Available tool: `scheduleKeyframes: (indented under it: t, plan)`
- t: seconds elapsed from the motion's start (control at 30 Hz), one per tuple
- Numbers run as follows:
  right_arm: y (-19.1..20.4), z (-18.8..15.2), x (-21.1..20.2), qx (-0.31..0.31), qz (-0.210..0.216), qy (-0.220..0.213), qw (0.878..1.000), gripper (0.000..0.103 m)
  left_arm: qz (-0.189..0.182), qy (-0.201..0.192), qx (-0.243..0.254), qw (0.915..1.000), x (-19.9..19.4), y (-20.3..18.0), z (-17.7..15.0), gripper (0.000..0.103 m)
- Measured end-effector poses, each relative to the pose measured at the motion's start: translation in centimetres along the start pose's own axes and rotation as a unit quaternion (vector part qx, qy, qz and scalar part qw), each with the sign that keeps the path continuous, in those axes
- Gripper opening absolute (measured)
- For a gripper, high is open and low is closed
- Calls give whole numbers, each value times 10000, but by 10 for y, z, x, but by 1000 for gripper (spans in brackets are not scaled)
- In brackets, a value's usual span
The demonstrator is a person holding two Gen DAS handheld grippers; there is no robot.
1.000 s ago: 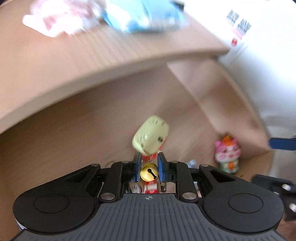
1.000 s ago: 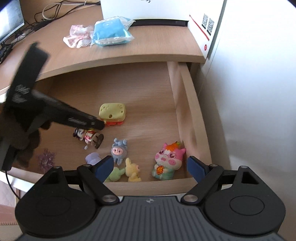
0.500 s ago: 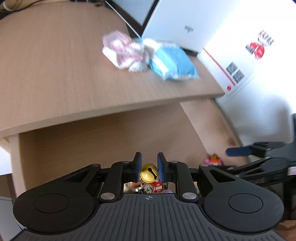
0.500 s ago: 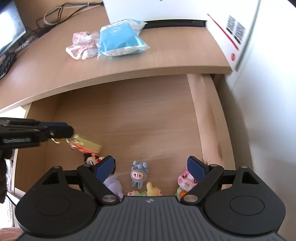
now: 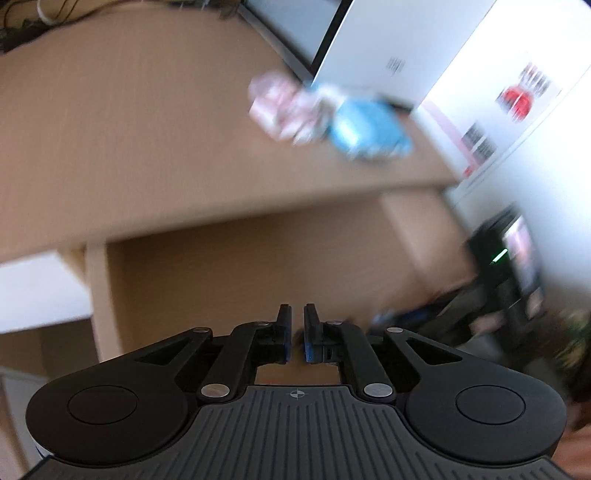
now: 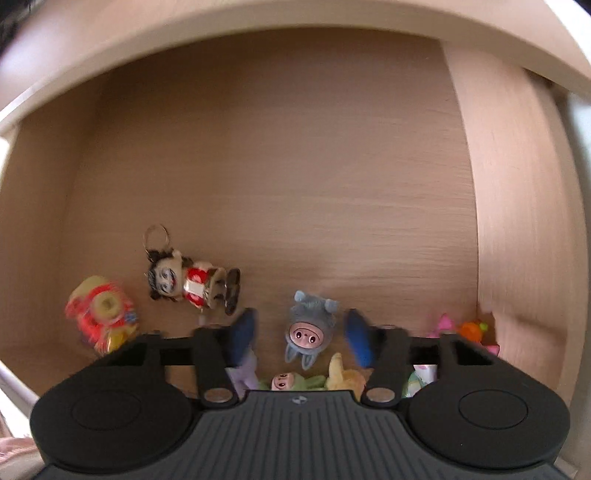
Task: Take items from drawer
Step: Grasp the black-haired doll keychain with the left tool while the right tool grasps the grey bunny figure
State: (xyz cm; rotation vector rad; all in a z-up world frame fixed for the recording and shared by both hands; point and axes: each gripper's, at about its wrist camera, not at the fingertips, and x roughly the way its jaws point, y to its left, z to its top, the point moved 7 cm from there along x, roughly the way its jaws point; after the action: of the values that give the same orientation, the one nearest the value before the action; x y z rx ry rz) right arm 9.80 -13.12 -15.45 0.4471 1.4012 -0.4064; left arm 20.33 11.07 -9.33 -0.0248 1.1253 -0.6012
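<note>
Now left tool (image 5: 297,334) clenched empty over drawer (image 6: 280,155); burger charm (image 6: 101,314) dropped back inside, left of doll (image 6: 192,278). Right tool (image 6: 301,334) closing around grey pig (image 6: 310,330), pads not yet touching; one pickup lost, next starting.

Pink packet (image 5: 282,107) and blue packet (image 5: 369,134) touching, blurred, on desktop (image 5: 129,147). White box (image 5: 391,48) just behind, standing upright. Cables (image 5: 33,16) at far left corner of desktop.
</note>
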Motion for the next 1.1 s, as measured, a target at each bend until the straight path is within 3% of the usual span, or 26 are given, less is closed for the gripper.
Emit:
scheduleKeyframes:
  t: [0.17,0.3,0.37,0.4,0.47,0.53,0.73,0.9,0.97,1.1]
  plan:
    - [-1,2,-12,-4,-75,-265,9996,22,26,327,144,9994,17,6,-21,10]
    - [-13,1,-23,201,12,-390,9990,22,-221,339,1311,9905,28,-26,-22,12]
    - [-18,0,-30,231,32,-520,9984,31,-139,313,2195,9750,36,-46,-22,15]
    - [-20,-2,-33,223,29,-580,9981,47,-47,340,2591,9652,43,-55,-21,15]
    - [-25,-7,-37,266,-42,-686,9973,64,127,457,3315,9423,59,-70,-20,15]
    - [-28,-12,-37,312,-86,-667,9973,65,154,582,3789,9235,72,-80,-20,15]
    - [-41,-19,-48,596,-32,-770,9952,65,-150,1543,4139,8970,106,-80,-26,16]
    - [-48,-23,-58,735,-33,-888,9933,70,-293,1691,3990,9007,119,-83,-20,16]
    - [-51,-24,-61,775,-19,-913,9928,71,-273,1770,4025,8977,123,-85,-21,28]
    - [-55,-24,-63,783,-98,-914,9927,72,-88,1976,4124,8893,129,-78,-32,39]
